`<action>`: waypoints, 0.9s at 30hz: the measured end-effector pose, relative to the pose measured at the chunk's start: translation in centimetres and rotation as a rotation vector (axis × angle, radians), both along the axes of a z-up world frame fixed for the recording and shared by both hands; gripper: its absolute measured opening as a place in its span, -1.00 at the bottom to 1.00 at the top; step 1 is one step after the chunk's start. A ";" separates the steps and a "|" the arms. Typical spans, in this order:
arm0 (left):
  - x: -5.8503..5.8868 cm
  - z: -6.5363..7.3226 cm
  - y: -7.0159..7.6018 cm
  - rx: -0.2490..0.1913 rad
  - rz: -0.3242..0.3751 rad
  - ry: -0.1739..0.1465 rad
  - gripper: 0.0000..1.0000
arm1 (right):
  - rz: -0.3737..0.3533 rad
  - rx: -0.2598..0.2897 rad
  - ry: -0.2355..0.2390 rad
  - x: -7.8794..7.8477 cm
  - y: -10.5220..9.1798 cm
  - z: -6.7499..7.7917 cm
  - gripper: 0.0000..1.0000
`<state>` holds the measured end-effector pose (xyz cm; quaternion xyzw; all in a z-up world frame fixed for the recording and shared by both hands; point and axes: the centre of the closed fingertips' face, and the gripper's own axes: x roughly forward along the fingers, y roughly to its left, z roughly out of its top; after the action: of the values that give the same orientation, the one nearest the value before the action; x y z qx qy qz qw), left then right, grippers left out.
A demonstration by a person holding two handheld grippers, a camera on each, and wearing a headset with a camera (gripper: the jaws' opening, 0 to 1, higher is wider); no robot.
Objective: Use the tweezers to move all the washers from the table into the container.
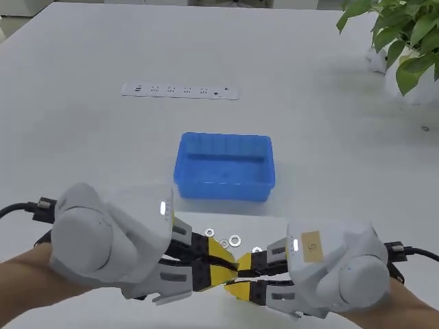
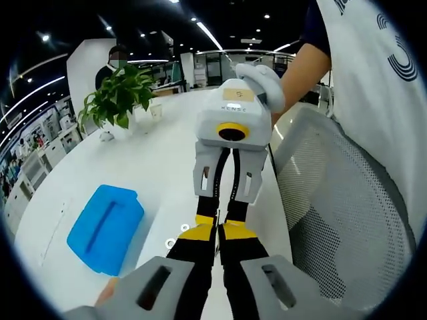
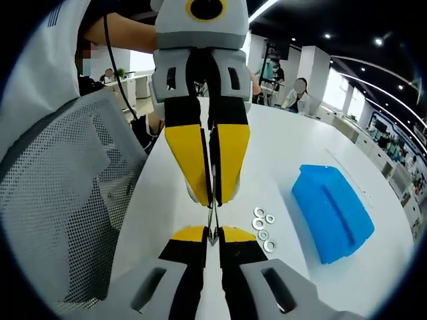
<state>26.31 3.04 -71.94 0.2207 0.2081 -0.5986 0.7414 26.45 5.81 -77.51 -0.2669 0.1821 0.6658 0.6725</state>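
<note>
My left gripper [image 1: 223, 264] and right gripper [image 1: 245, 274] meet tip to tip over the near table edge. Thin metal tweezers [image 3: 212, 223] run between them. In the right gripper view the left gripper [image 3: 212, 197] has its yellow fingers pressed on the tweezers, and the right gripper [image 3: 211, 235] is shut on their lower end. Several washers [image 1: 235, 240] lie on the table just beyond the tips; they also show as washers [image 3: 263, 227] in the right gripper view. The blue container [image 1: 225, 166] stands farther back, and nothing shows inside it.
A white power strip [image 1: 180, 91] lies behind the container. A potted plant [image 1: 405, 34] stands at the far right corner. A grey mesh chair [image 2: 333, 200] sits at the near table edge beside the person.
</note>
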 end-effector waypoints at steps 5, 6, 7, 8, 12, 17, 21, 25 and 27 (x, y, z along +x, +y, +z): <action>0.2 0.0 0.1 0.002 0.002 -0.008 -0.88 | -0.006 0.000 0.001 0.2 0.1 0.0 -0.80; 0.3 0.0 0.1 0.000 0.004 -0.007 -0.88 | -0.010 0.003 0.005 0.3 0.1 0.1 -0.80; 0.3 0.0 0.2 0.000 0.005 -0.006 -0.88 | -0.010 0.003 0.006 0.3 0.1 0.1 -0.79; 0.3 0.0 0.2 0.000 0.005 -0.006 -0.88 | -0.010 0.003 0.008 0.3 0.2 0.1 -0.78; 0.2 0.0 0.3 -0.002 0.000 -0.004 -0.88 | 0.005 0.001 0.011 0.2 0.3 0.1 -0.78; -0.1 0.0 0.1 0.002 -0.030 -0.023 -0.89 | 0.023 -0.001 0.032 0.0 0.3 0.0 -0.82; -0.4 0.1 -0.4 0.006 -0.073 -0.052 -0.89 | 0.039 0.004 0.037 -0.4 0.5 0.1 -0.85; -0.2 0.3 -0.3 0.000 -0.076 -0.058 -0.89 | 0.034 0.012 0.046 -0.2 0.5 0.2 -0.85; 0.0 0.6 -0.3 -0.019 -0.065 -0.051 -0.89 | 0.025 0.024 0.058 -0.1 0.5 0.5 -0.85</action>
<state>26.28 2.71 -71.37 0.2358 0.1760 -0.6186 0.7285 26.35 6.29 -76.99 -0.2417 0.1900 0.6839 0.6617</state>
